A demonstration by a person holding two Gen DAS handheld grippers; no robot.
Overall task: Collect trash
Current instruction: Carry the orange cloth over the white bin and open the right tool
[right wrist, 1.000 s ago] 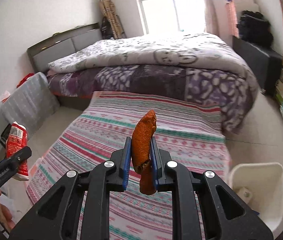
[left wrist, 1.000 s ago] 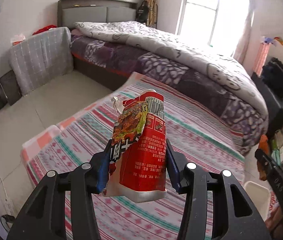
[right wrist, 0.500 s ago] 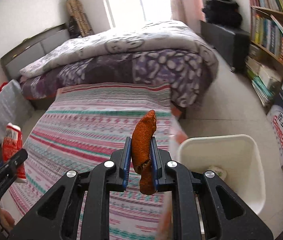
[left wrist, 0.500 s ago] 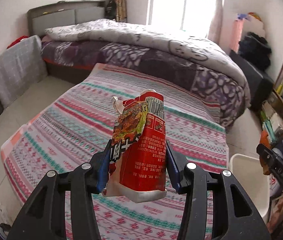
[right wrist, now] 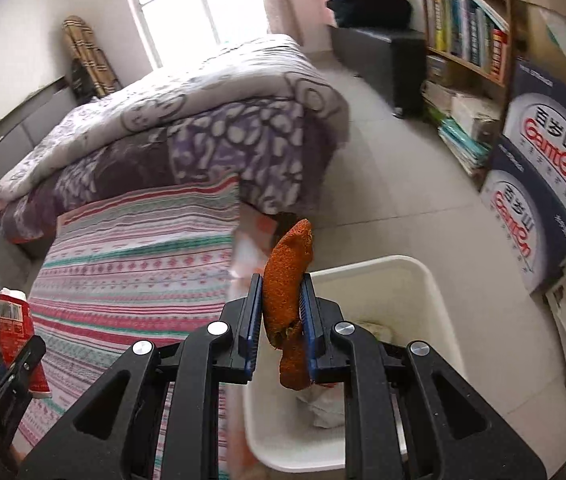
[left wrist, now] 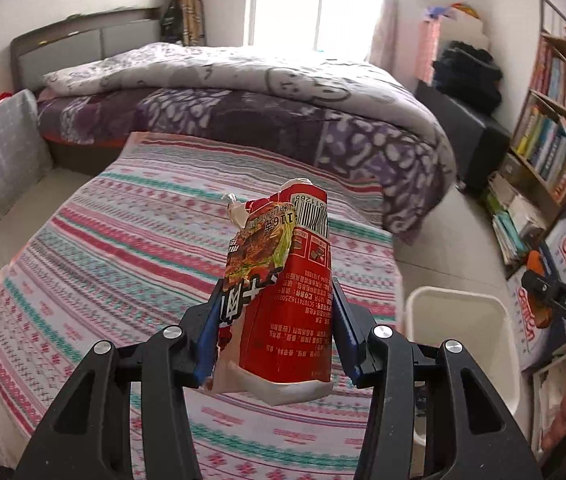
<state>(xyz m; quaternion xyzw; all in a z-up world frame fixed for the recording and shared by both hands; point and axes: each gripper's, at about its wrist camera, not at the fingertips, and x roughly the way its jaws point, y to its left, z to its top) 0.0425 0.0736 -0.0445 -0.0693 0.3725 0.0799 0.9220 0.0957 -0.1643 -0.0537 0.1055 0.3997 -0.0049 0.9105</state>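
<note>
Both grippers holding trash beside the white bin (right wrist: 435, 280).

My left gripper (left wrist: 277, 320) is clamping a red noodle wrapper (left wrist: 287, 296) bearing a barcode, over the striped sheet (left wrist: 123, 248); my right gripper (right wrist: 281, 316) is pinching an orange scrap (right wrist: 287, 280) above the bin, near boxes (right wrist: 543, 184) reading "Ganten".

A: What's in the left tool (left wrist: 275, 334)?
B: A crumpled red noodle wrapper (left wrist: 283, 292), clamped upright at frame centre.
A: Around it?
B: Striped blanket (left wrist: 123, 248) behind; white bin (left wrist: 459, 312) lower right.
</note>
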